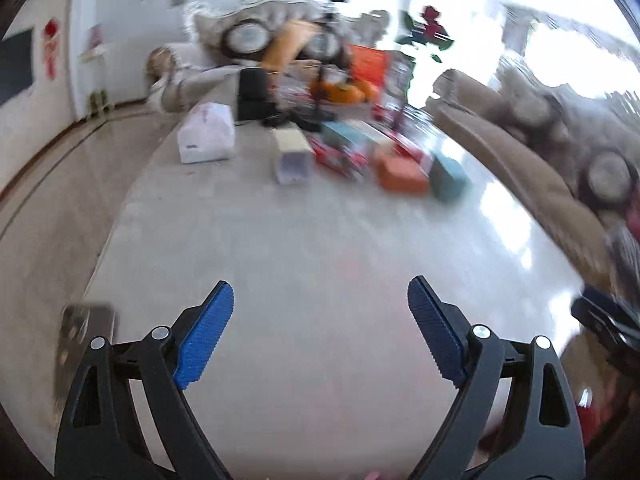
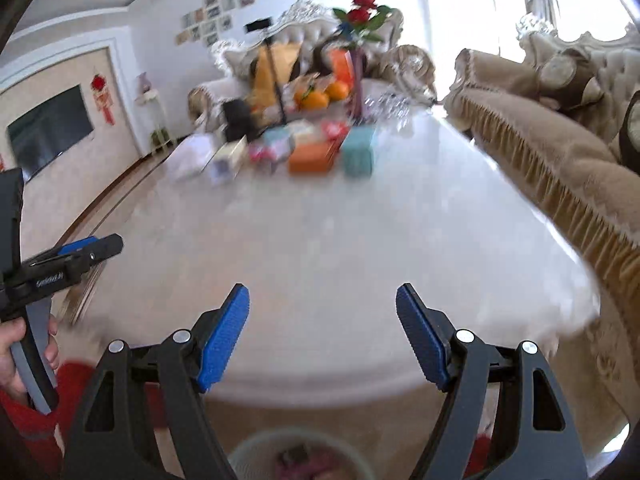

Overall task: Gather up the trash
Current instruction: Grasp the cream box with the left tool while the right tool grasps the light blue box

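My left gripper [image 1: 320, 282] hangs open over the near end of a white marble table [image 1: 304, 240], nothing between its blue pads. My right gripper [image 2: 322, 287] is open and empty too, above the table's near edge [image 2: 320, 384]. Below that edge stands a pale round basket [image 2: 296, 454] with pinkish scraps inside. Blurred boxes crowd the far half of the table: a white carton [image 1: 206, 136], an orange box [image 1: 402, 174], a teal box [image 1: 450, 178] and red packets [image 1: 340, 156]. The left gripper [image 2: 92, 248] also shows at the left of the right wrist view, held by a hand [image 2: 12, 352].
A fringed beige sofa [image 2: 560, 168] runs along the table's right side. An ornate sofa [image 2: 304, 36] stands behind the far end. Oranges [image 2: 320, 98], a vase of red roses [image 2: 362, 60] and a black stand [image 2: 276, 80] sit at the back. A dark screen [image 2: 48, 132] hangs on the left wall.
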